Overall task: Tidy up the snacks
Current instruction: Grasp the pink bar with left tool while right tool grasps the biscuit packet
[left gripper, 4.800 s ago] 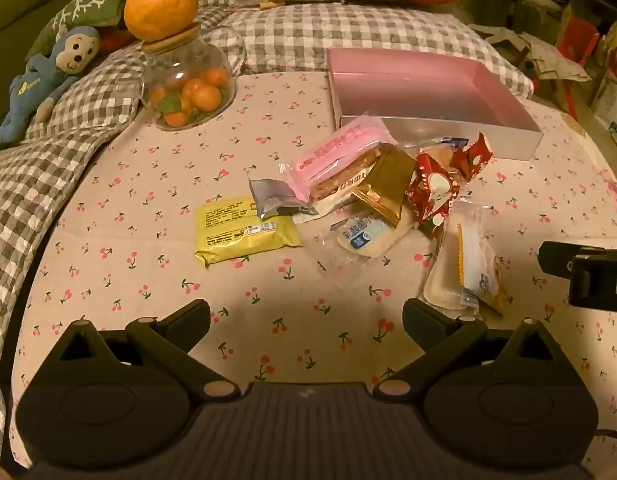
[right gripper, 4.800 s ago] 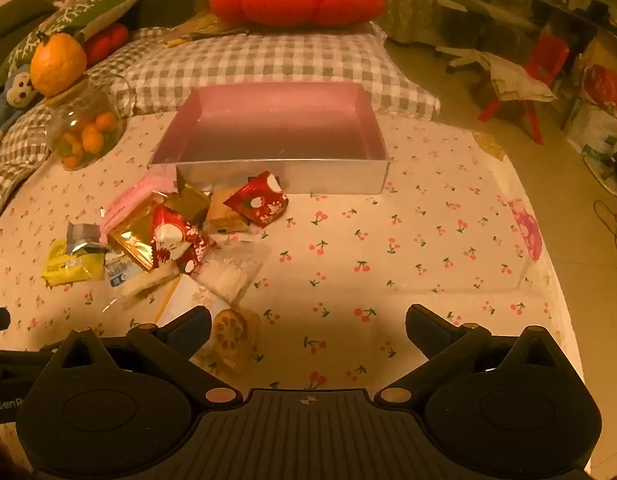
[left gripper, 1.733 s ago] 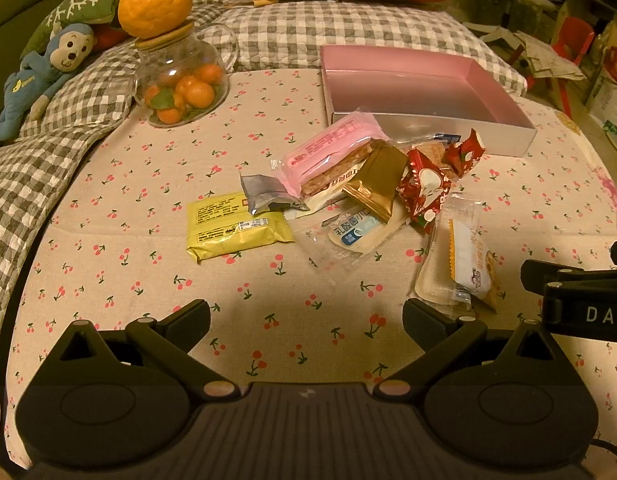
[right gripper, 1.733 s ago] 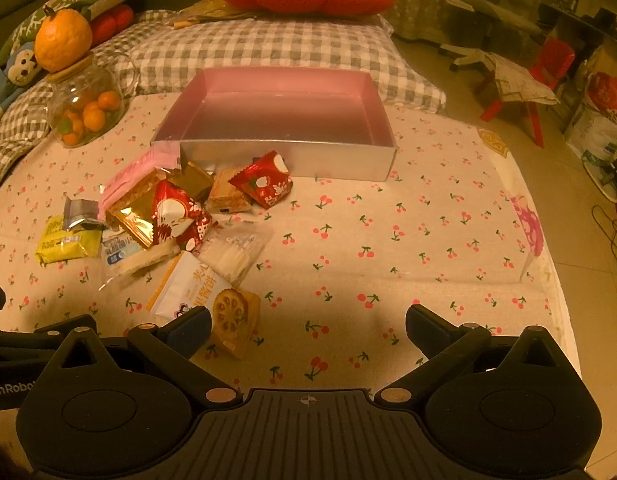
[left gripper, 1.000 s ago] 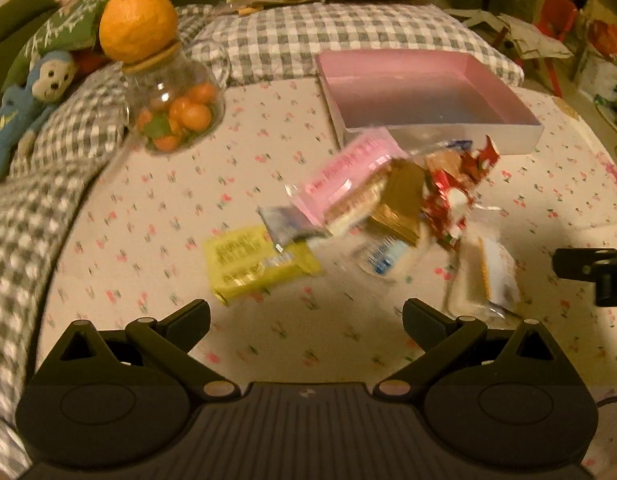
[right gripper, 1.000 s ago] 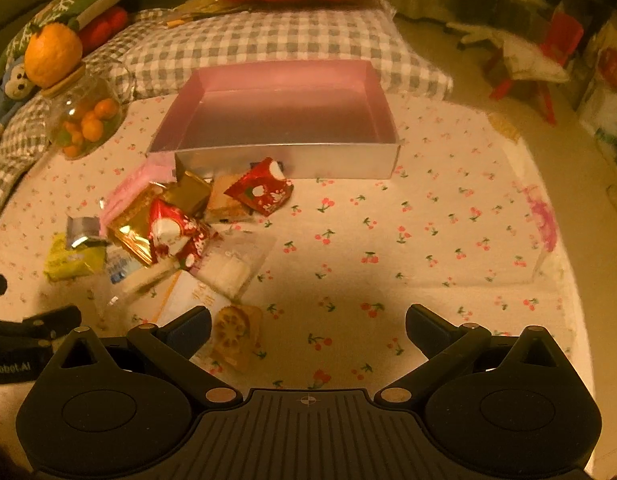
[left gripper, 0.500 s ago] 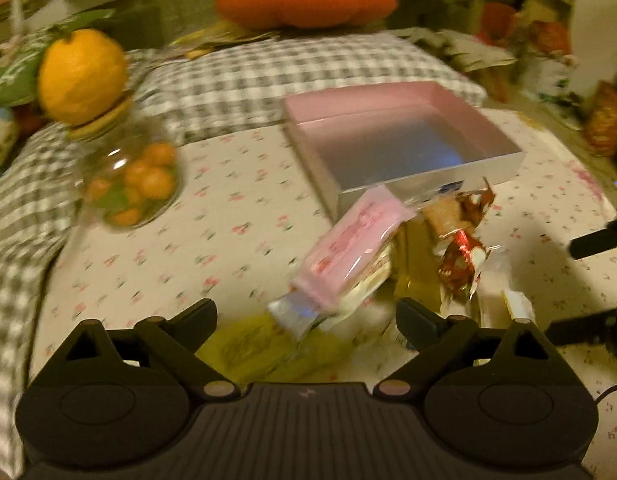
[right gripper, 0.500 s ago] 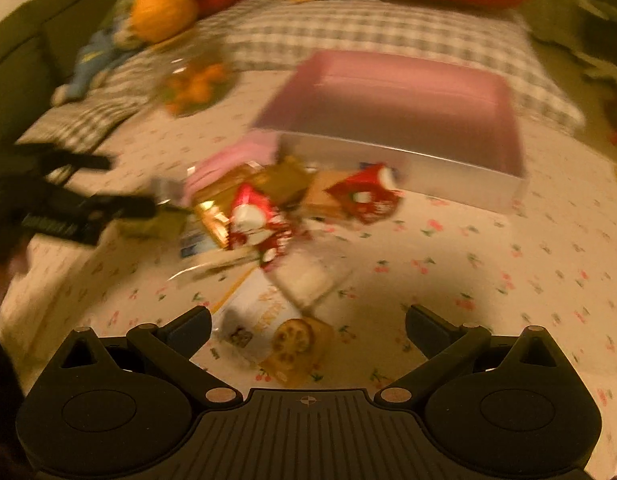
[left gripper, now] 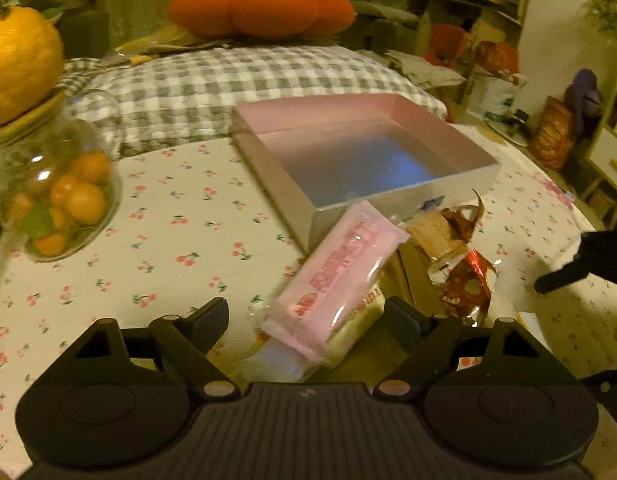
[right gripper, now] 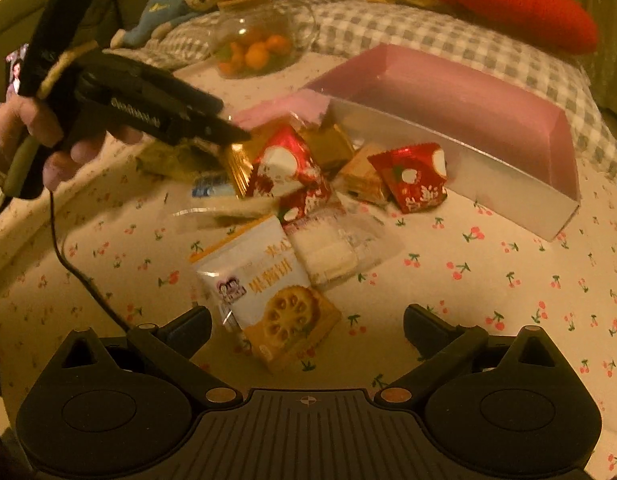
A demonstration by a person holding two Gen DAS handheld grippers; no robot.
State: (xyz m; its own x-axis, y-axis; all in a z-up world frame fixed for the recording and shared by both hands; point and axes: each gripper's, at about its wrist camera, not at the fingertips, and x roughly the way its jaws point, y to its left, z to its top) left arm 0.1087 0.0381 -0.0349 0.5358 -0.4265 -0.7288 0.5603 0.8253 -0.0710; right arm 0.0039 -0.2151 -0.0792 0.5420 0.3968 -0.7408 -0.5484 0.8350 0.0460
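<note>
Both tools gape: left tool (left gripper: 306,314) closing around pink packet (left gripper: 340,278), right tool (right gripper: 306,326) empty.

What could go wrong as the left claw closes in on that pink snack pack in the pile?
1. The left claw is closing around the pink snack pack, which lies atop a cream-coloured bar; it may pinch both.
2. The pack overlaps the gold packet and red wrappers, so lifting could drag them across the cloth.
3. The right claw hovers over the lotus-root cracker bag nearby; the two claws might collide.
</note>
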